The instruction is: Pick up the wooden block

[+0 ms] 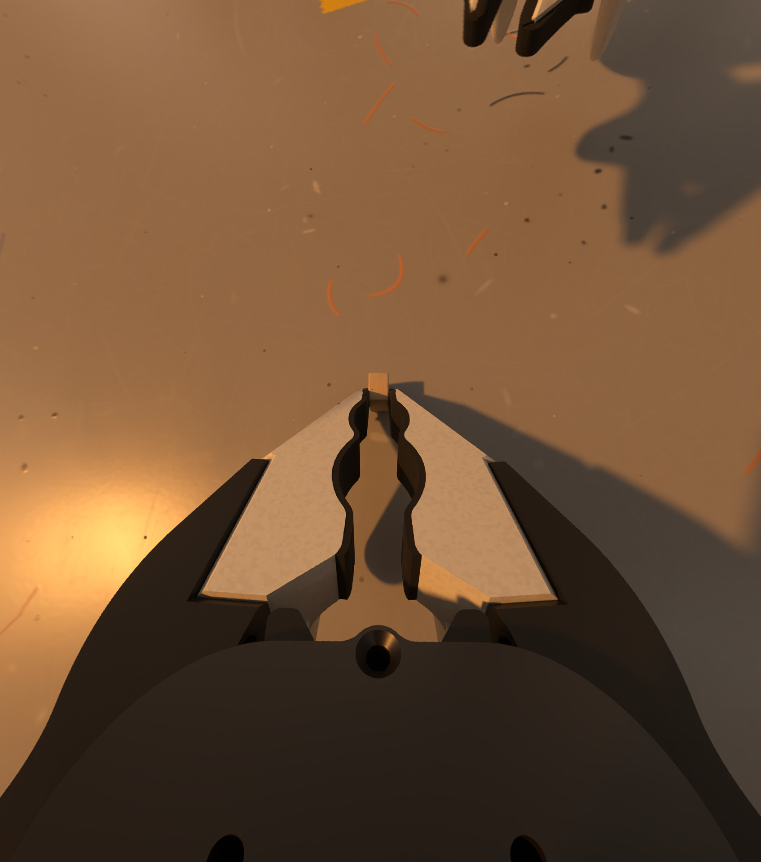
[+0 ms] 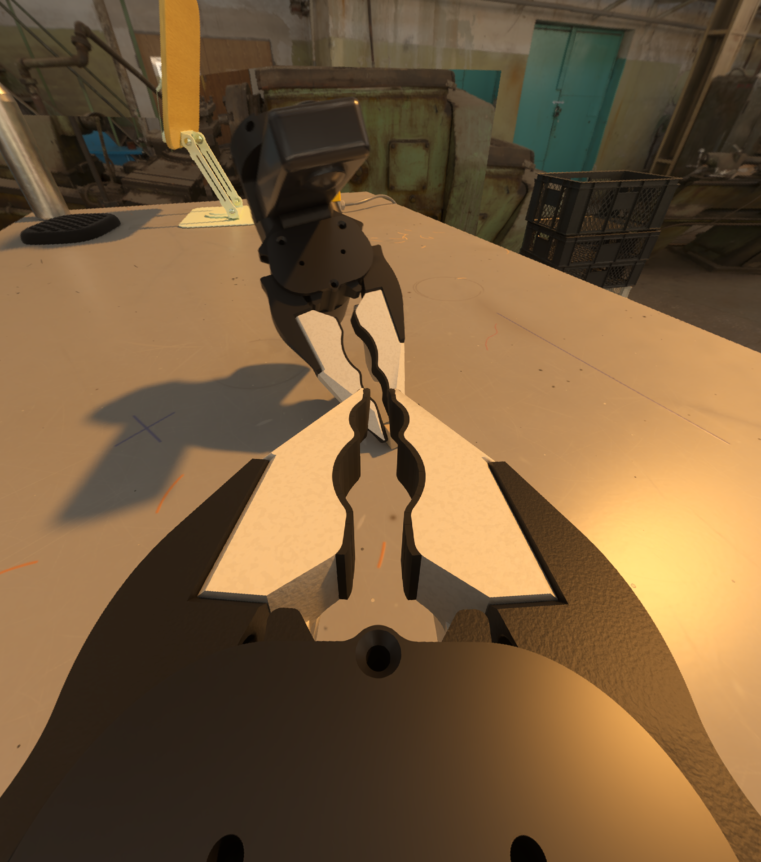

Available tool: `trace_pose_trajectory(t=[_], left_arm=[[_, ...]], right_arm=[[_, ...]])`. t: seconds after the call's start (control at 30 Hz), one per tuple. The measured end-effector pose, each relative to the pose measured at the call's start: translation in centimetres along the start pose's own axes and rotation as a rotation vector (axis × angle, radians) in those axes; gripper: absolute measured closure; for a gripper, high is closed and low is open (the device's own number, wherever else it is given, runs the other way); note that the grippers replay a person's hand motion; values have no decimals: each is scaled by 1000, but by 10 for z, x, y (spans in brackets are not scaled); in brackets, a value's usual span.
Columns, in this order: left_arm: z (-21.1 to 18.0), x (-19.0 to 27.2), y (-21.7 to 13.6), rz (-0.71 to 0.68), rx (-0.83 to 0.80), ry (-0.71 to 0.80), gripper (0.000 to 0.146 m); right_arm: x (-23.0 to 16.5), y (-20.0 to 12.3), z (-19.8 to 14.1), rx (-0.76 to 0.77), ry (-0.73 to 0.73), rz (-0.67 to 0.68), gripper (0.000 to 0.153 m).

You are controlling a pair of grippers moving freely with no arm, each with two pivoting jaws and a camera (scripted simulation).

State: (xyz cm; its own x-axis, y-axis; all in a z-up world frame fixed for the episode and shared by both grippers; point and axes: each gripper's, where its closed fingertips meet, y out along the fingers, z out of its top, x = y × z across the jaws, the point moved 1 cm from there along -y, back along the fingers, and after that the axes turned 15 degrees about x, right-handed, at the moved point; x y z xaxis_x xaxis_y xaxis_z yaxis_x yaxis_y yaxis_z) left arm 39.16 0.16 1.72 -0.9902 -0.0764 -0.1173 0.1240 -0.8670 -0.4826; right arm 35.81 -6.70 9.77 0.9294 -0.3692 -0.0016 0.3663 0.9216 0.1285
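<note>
The small pale wooden block (image 1: pixel 378 383) sits between the fingertips of my left gripper (image 1: pixel 377 395), low over the tan table (image 1: pixel 182 280). The jaws are closed onto its sides, so the left gripper is shut on the block. In the right wrist view the left gripper (image 2: pixel 382 431) points steeply down at the table just ahead, and the block is hidden there. My right gripper (image 2: pixel 377 396) is empty, its jaws only a narrow gap apart. It also shows at the top of the left wrist view (image 1: pixel 504 32).
At the table's far left stand a black mesh pad (image 2: pixel 69 227), a silver bottle with a yellow cap (image 2: pixel 10 140) and a yellow hinged arm on a pale base (image 2: pixel 180 70). Black crates (image 2: pixel 597 224) stand beyond the table's right edge.
</note>
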Motion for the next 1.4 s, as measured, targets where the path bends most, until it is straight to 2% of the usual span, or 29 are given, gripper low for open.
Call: trace_pose_trajectory(t=[0.23,0.4,0.57,0.63,0.77,1.1,1.23,1.3,1.4], left_arm=[[14,-4,-2,150,-5,136,139],[45,-8,-18,307,43,342,139],[70,-7,-32,479,8,615,139],[73,-3,-31,512,-29,707,139],[78,0,-30,544,-44,794,139],[90,3,-39,599,-2,862,139],[95,4,-40,601,56,842,139],[95,4,-40,555,151,747,139],[90,1,-37,445,288,472,138]], right_arm=[[8,-1,-3,-25,-24,-60,141],[19,-4,0,-7,-4,-116,140],[28,-5,8,57,108,-169,138],[27,1,12,88,154,-164,133],[25,10,14,89,148,-128,127],[24,10,15,100,143,-99,128],[21,11,17,107,144,-76,128],[22,12,21,122,142,-76,128],[23,14,27,132,106,-76,126]])
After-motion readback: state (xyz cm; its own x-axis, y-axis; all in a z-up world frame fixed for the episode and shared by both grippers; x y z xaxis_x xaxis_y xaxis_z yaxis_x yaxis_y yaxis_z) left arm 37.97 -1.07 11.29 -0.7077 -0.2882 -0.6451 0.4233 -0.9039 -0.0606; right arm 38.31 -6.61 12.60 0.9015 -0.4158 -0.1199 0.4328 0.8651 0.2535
